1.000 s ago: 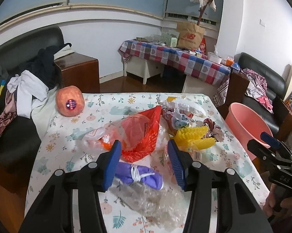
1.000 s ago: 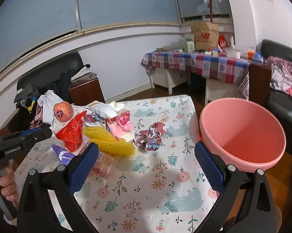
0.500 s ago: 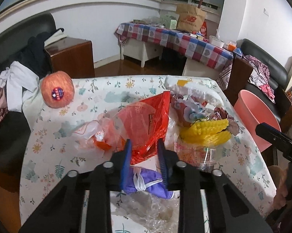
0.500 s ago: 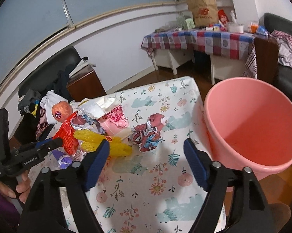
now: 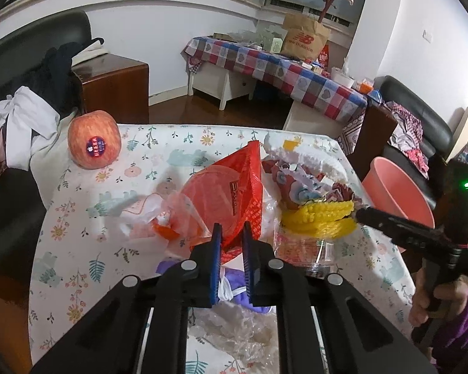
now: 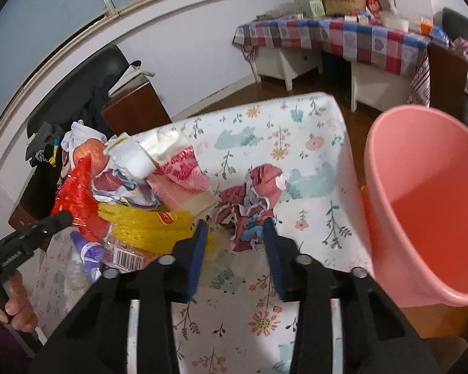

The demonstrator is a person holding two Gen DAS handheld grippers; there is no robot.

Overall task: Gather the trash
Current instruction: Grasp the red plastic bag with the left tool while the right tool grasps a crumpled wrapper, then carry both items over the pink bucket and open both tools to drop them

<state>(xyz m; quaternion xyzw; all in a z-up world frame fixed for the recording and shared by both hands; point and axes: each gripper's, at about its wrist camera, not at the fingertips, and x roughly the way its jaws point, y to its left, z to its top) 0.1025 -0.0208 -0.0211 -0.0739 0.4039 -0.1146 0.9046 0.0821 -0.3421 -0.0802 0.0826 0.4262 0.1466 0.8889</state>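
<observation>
A heap of trash lies on the floral table (image 5: 78, 249): a red mesh bag (image 5: 234, 196), yellow foam netting (image 5: 321, 221), a purple wrapper (image 5: 237, 283), clear plastic (image 5: 234, 336) and crumpled patterned paper (image 6: 252, 205). My left gripper (image 5: 232, 249) is shut on the lower edge of the red mesh bag. My right gripper (image 6: 235, 249) is open, its fingers on either side of the crumpled patterned paper. A pink bucket (image 6: 427, 205) stands just off the table's right edge.
An apple with a sticker (image 5: 93, 138) sits at the table's far left corner. Clothes are piled on a black sofa (image 5: 31, 99) to the left. A checked-cloth table (image 5: 280, 68) stands at the back. Another sofa (image 5: 421, 118) is at the right.
My left gripper closed from wide open onto the red mesh bag. My right gripper narrowed and moved forward and down to the crumpled paper, next to the bucket.
</observation>
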